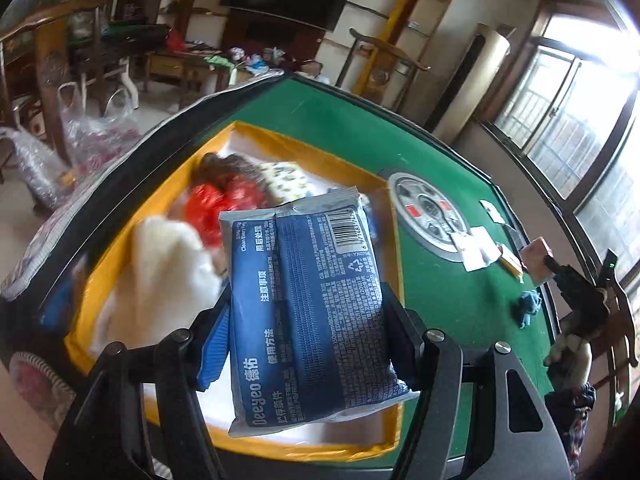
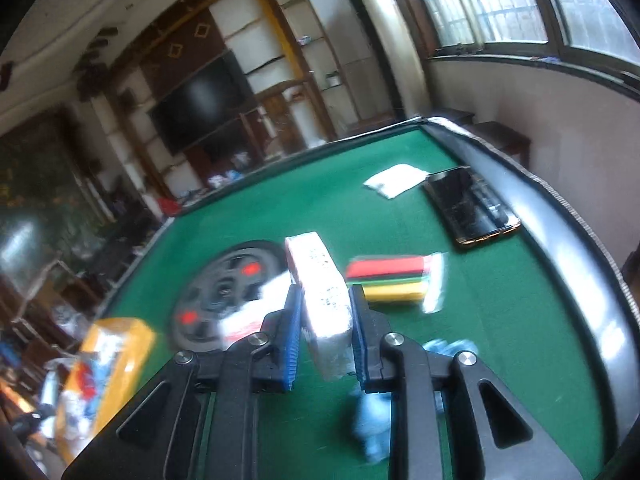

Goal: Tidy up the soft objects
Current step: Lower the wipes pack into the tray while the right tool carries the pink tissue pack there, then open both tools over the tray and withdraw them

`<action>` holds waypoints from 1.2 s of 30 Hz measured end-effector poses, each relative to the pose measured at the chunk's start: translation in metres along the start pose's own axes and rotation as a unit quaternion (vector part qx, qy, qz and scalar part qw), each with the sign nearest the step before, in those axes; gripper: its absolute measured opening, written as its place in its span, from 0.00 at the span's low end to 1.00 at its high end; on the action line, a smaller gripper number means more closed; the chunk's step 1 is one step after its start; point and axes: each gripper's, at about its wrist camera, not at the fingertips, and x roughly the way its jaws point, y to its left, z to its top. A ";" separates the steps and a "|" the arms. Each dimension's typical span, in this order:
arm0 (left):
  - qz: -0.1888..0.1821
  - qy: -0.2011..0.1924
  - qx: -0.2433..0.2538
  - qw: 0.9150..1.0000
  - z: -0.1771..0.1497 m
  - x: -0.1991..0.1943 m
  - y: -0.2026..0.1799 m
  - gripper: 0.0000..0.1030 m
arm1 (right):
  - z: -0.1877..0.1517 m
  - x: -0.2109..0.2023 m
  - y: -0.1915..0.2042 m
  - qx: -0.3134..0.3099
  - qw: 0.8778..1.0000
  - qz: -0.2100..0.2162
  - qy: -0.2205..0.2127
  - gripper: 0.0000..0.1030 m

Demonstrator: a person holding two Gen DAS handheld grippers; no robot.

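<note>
The left gripper [image 1: 308, 320] clamps a blue wipes pack [image 1: 310, 308], jaws half spread; the right gripper [image 2: 325, 328] pinches a white tissue pack [image 2: 324, 304], jaws narrow.

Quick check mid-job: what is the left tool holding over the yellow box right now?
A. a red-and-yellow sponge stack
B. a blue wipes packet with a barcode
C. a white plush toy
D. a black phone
B: in the left wrist view the left tool is clamped on the blue wipes packet, barcode near its top, above the yellow box of soft items.
</note>
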 end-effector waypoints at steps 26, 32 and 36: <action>0.016 0.009 -0.012 1.000 -0.009 -0.020 0.040 0.67 | -0.148 0.087 0.291 -0.188 0.932 0.192 0.245 0.27; 0.035 -0.027 -0.026 0.999 -0.004 -0.030 0.062 0.67 | -0.131 0.078 0.289 -0.202 0.947 0.146 0.202 0.40; 0.030 -0.032 -0.036 0.998 -0.004 -0.030 0.069 0.67 | -0.124 0.073 0.297 -0.188 0.947 0.192 0.178 0.43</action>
